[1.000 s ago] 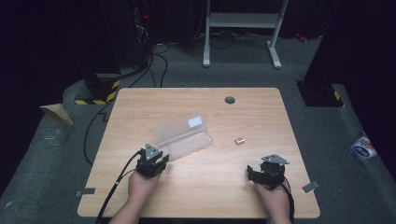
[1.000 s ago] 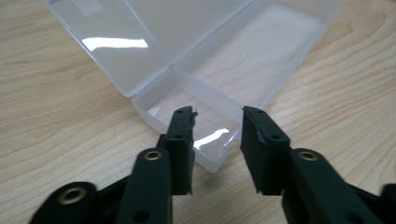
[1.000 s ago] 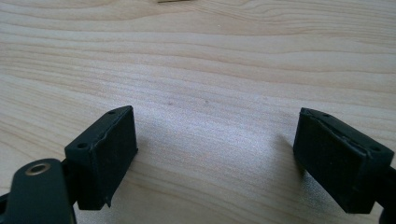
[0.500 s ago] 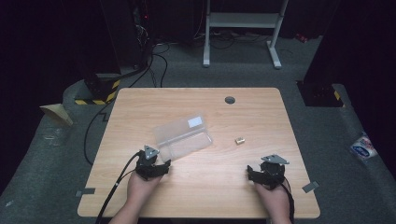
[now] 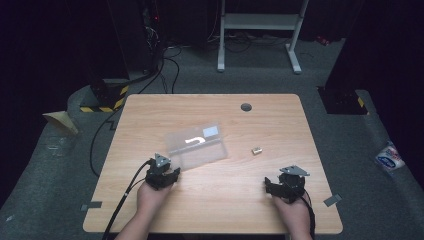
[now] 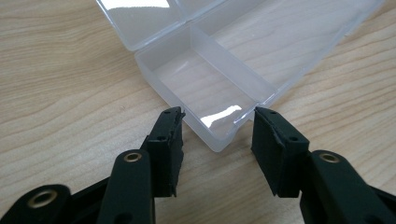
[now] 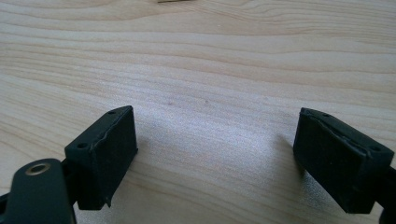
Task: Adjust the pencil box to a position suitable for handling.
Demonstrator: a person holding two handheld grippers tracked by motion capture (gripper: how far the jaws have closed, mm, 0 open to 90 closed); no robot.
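Plastic box (image 5: 196, 146), clear and with its lid folded back, lies near the middle of the tabletop (image 5: 150, 107), a little to the left. The left claw (image 5: 168, 174) sits at its near left corner. In the left gripper view that corner of the box (image 6: 219, 88) pokes into the gap between the two jaws; the jaws have just been closing, yet neither pad presses on the plastic, so this claw (image 6: 218, 114) is open with the corner between its tips. The nearest compartment looks empty. The right claw (image 5: 274, 186) rests low over bare wood toward the near right of the tabletop, well apart from the box, its jaws spread wide with nothing between them (image 7: 217, 116). A small brass-coloured piece (image 5: 257, 150) lies on the wood between the box and the right claw
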